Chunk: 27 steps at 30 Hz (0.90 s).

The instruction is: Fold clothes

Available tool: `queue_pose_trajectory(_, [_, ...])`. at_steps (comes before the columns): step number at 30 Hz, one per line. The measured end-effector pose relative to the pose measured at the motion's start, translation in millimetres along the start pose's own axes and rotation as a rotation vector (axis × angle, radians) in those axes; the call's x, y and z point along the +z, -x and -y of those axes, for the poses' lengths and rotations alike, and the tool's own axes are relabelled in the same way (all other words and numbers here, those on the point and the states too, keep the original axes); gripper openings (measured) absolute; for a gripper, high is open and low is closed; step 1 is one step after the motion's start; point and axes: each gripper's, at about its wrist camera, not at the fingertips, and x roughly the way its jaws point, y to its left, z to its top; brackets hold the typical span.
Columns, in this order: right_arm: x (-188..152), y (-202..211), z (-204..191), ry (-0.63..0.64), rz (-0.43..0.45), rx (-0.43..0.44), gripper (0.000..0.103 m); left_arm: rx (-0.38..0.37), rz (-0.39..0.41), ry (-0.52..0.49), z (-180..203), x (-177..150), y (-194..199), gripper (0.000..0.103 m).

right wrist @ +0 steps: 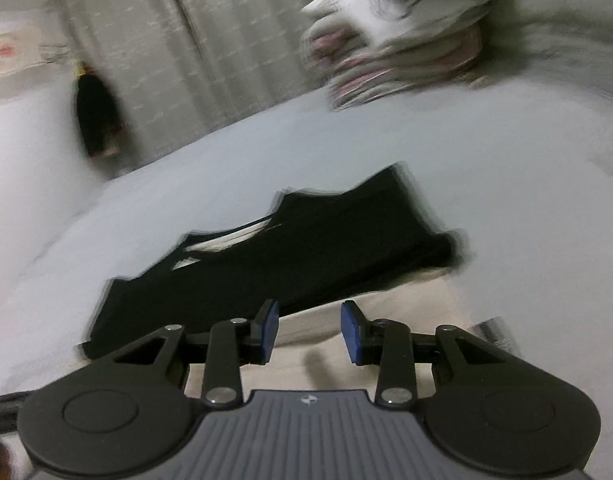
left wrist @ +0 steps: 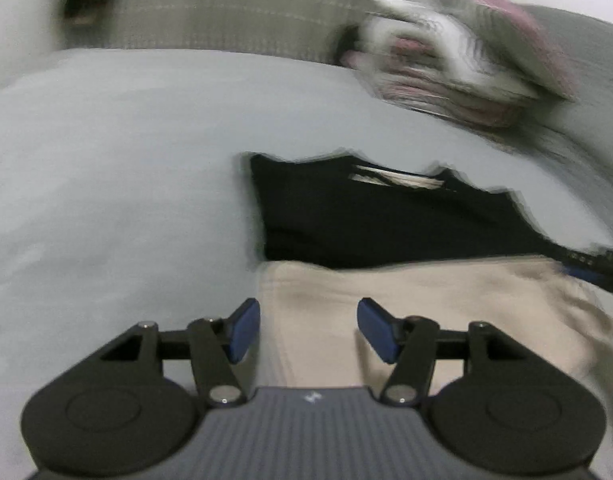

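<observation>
A black garment [left wrist: 386, 216] lies flat on a pale grey bed sheet [left wrist: 106, 160], with a beige garment [left wrist: 406, 300] lying over its near part. My left gripper [left wrist: 308, 330] is open and empty, just above the beige garment's left edge. In the right wrist view the black garment [right wrist: 306, 248] stretches from lower left to upper right, and the beige garment [right wrist: 386, 292] lies below it. My right gripper [right wrist: 309, 330] is open and empty over the beige garment. Both views are blurred by motion.
A stack of folded white and pink clothes [left wrist: 446, 68] sits at the far right of the bed, also in the right wrist view [right wrist: 394, 44]. A grey curtain [right wrist: 226, 40] hangs behind. A dark object [right wrist: 96, 120] stands beside the bed.
</observation>
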Motion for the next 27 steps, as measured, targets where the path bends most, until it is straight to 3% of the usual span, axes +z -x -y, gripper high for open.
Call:
queue_pose_trajectory(2, [4.2, 1.1, 15.4, -0.017, 0.006, -0.035, 0.035, 0.02, 0.005, 0.052, -10.3, 2.4, 2.1, 0.055])
queue_pose_trajectory(5, [7.5, 3.2, 28.1, -0.024, 0.014, -0.066, 0.035, -0.026, 0.003, 0.113, -17.7, 4.2, 4.1, 0.054])
queue_pose_trajectory(10, [13.2, 13.6, 40.6, -0.057, 0.057, -0.098, 0.045, -0.027, -0.005, 0.089, -10.9, 1.6, -1.6, 0.052])
queue_pose_trajectory(15, [14.8, 14.7, 50.1, -0.066, 0.027, -0.096, 0.045, -0.017, 0.0, 0.092, -9.1, 0.1, -10.1, 0.038])
queue_pose_trajectory(19, [11.8, 11.2, 50.9, -0.041, -0.007, -0.103, 0.045, -0.047, 0.005, 0.102, -8.8, -0.6, -8.9, 0.012])
queue_pose_trajectory(23, [10.7, 11.4, 50.8, -0.034, -0.013, -0.102, 0.045, -0.053, 0.045, 0.177, -12.3, 0.6, -0.8, 0.01])
queue_pose_trajectory(27, [11.5, 13.2, 52.5, -0.025, -0.016, -0.105, 0.045, -0.023, 0.013, 0.177, -10.7, 0.9, -6.7, 0.01])
